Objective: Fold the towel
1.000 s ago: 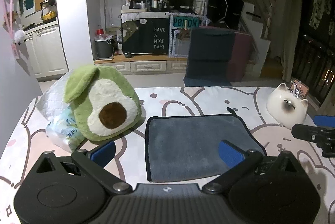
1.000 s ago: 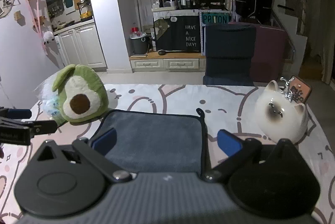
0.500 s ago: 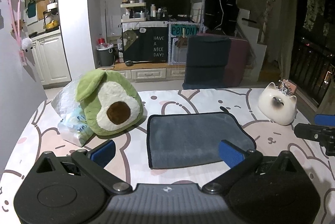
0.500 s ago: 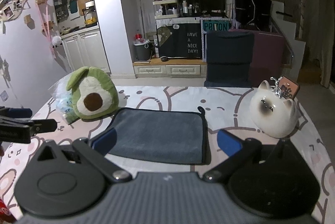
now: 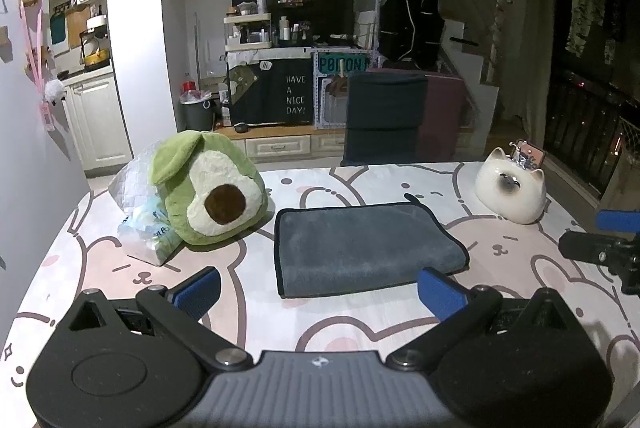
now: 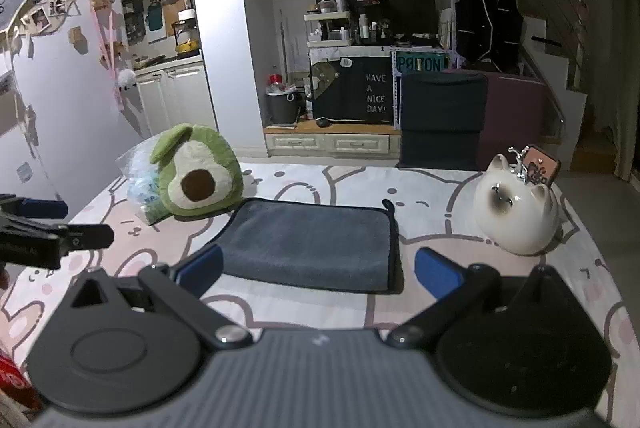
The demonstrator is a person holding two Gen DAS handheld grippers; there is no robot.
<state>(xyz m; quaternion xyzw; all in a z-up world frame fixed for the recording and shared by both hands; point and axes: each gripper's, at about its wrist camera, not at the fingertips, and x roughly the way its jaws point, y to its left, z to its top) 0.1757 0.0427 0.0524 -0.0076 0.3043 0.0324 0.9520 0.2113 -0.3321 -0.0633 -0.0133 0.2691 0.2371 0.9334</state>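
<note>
A dark grey towel (image 5: 362,248) lies folded flat on the pink bear-print table; it also shows in the right wrist view (image 6: 316,244). My left gripper (image 5: 318,292) is open and empty, held above the table just in front of the towel's near edge. My right gripper (image 6: 318,274) is open and empty, also in front of the towel's near edge. The right gripper shows at the right edge of the left wrist view (image 5: 604,244). The left gripper shows at the left edge of the right wrist view (image 6: 48,228).
A green avocado plush (image 5: 210,190) and a plastic bag (image 5: 142,216) sit left of the towel. A white cat-shaped ceramic (image 5: 510,190) stands at the right. The table's far edge meets a dark chair (image 5: 382,120).
Both grippers have drawn back and up from the towel, so it looks smaller and farther. The towel lies still and both grippers stay open.
</note>
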